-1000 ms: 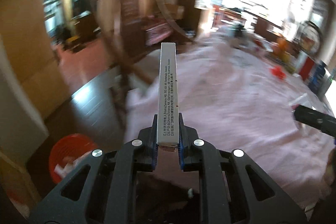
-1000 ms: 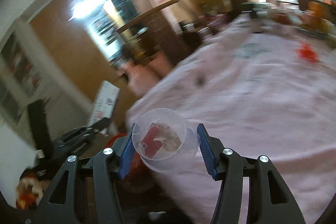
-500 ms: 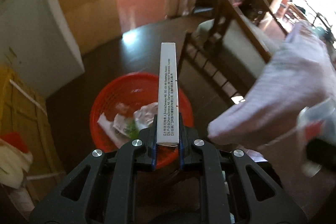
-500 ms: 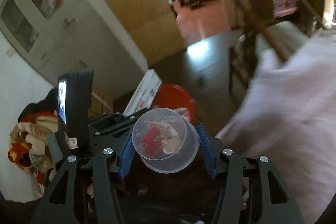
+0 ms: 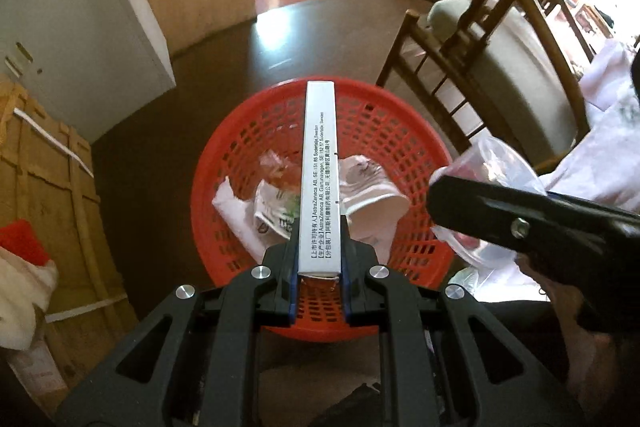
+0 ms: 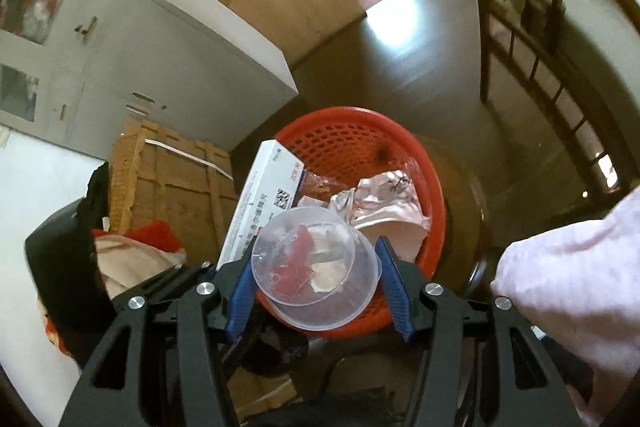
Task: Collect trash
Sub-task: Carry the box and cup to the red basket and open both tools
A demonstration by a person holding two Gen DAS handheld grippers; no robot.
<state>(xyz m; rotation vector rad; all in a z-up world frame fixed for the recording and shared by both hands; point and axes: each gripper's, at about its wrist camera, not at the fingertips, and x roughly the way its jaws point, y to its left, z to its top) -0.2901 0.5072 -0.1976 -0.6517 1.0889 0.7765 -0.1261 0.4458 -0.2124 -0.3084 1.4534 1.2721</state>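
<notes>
My left gripper (image 5: 319,269) is shut on a long white medicine box (image 5: 320,171) and holds it over a red mesh basket (image 5: 256,131) on the dark floor. The basket holds crumpled paper and wrappers (image 5: 372,195). My right gripper (image 6: 316,279) is shut on a clear plastic cup (image 6: 316,263) with red and white scraps inside, above the basket's near rim (image 6: 436,187). The box (image 6: 260,203) and the left gripper show at the left of the right wrist view. The right gripper (image 5: 520,223) with the cup (image 5: 496,163) shows at the right of the left wrist view.
A wooden chair with a cushion (image 5: 500,39) stands right of the basket. A wooden crate (image 5: 44,187) with cloths stands to the left, before a grey cabinet (image 5: 80,27). A pink tablecloth corner (image 6: 572,267) hangs at the right.
Both grippers have swung from over the pink-covered table down toward the floor. The red basket now lies directly under the box and the cup.
</notes>
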